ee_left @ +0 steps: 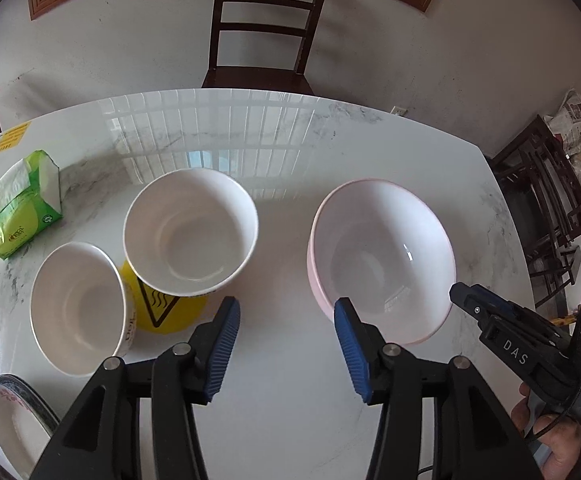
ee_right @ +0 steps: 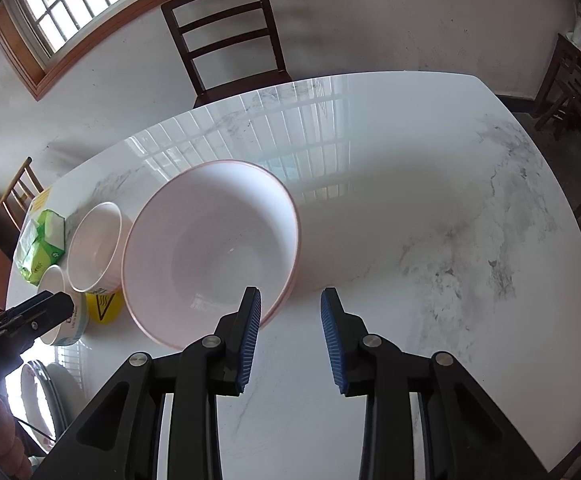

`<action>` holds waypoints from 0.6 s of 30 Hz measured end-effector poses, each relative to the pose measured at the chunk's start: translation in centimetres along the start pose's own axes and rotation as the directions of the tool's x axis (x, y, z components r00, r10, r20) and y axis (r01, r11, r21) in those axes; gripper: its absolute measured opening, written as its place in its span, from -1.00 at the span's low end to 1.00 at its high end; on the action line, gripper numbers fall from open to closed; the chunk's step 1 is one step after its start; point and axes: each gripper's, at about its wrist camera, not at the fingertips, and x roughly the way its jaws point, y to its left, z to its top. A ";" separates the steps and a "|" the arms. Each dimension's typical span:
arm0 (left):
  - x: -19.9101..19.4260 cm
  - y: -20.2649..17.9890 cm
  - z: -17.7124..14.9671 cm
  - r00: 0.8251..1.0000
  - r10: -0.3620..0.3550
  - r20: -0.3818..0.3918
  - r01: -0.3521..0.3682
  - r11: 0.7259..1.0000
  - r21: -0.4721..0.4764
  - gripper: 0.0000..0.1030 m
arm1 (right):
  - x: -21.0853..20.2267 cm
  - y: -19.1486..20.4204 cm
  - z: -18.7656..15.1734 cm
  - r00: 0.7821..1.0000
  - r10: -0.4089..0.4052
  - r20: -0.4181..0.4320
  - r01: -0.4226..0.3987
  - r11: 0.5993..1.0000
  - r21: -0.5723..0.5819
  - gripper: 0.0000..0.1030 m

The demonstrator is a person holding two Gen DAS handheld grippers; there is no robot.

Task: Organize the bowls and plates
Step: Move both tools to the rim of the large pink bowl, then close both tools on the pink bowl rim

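Observation:
A large pink-rimmed bowl (ee_left: 382, 256) (ee_right: 210, 248) stands on the white marble table (ee_left: 282, 400) (ee_right: 410, 220). Left of it are a medium white bowl (ee_left: 190, 236) (ee_right: 96, 246) and a small white bowl (ee_left: 76, 306) (ee_right: 56, 308), both partly over a yellow warning sticker (ee_left: 162, 308). A plate (ee_left: 14, 420) (ee_right: 36, 396) lies at the near left edge. My left gripper (ee_left: 286, 320) is open and empty, between the medium and large bowls. My right gripper (ee_right: 290, 312) is open and empty, its left finger at the large bowl's near rim.
A green tissue pack (ee_left: 22, 204) (ee_right: 40, 246) lies at the table's far left. A dark wooden chair (ee_left: 262, 28) (ee_right: 230, 36) stands behind the table. More dark chairs (ee_left: 546, 200) stand to the right.

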 end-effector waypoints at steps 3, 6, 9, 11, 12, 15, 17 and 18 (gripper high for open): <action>1.9 -0.6 0.9 1.000 0.010 -0.016 -0.010 1.000 -0.019 -0.03 | 1.4 -0.2 1.0 1.000 -0.020 -0.016 0.020 1.000 -0.001 -0.42; 3.8 -0.7 1.7 0.999 0.012 -0.045 -0.013 1.000 -0.026 -0.03 | 2.9 -0.4 1.8 0.999 -0.026 -0.034 0.026 1.000 0.000 -0.42; 5.1 -0.8 2.0 0.998 0.017 -0.061 -0.020 0.999 -0.041 -0.03 | 4.1 -0.4 2.2 0.998 -0.030 -0.054 0.030 1.000 0.001 -0.42; 5.7 -0.8 2.1 0.997 0.024 -0.069 -0.028 0.998 -0.051 -0.03 | 4.8 -0.4 2.3 0.998 -0.028 -0.063 0.028 1.000 -0.002 -0.42; 6.0 -0.8 2.1 0.997 0.026 -0.073 -0.030 0.998 -0.050 -0.03 | 5.1 -0.3 2.3 0.997 -0.028 -0.067 0.027 1.000 -0.004 -0.42; 6.7 -1.2 2.1 0.997 0.030 -0.073 -0.032 0.999 -0.038 -0.03 | 5.8 -0.3 2.2 0.997 -0.040 -0.068 0.040 0.999 -0.009 -0.42; 7.0 -1.0 2.0 0.997 0.034 -0.075 -0.037 0.999 -0.038 -0.03 | 6.1 -0.4 2.2 0.997 -0.042 -0.071 0.041 0.999 -0.008 -0.42; 7.2 -1.0 2.0 0.997 0.029 -0.077 -0.032 0.999 -0.044 -0.03 | 6.2 -0.4 2.1 0.996 -0.045 -0.071 0.044 0.999 -0.006 -0.42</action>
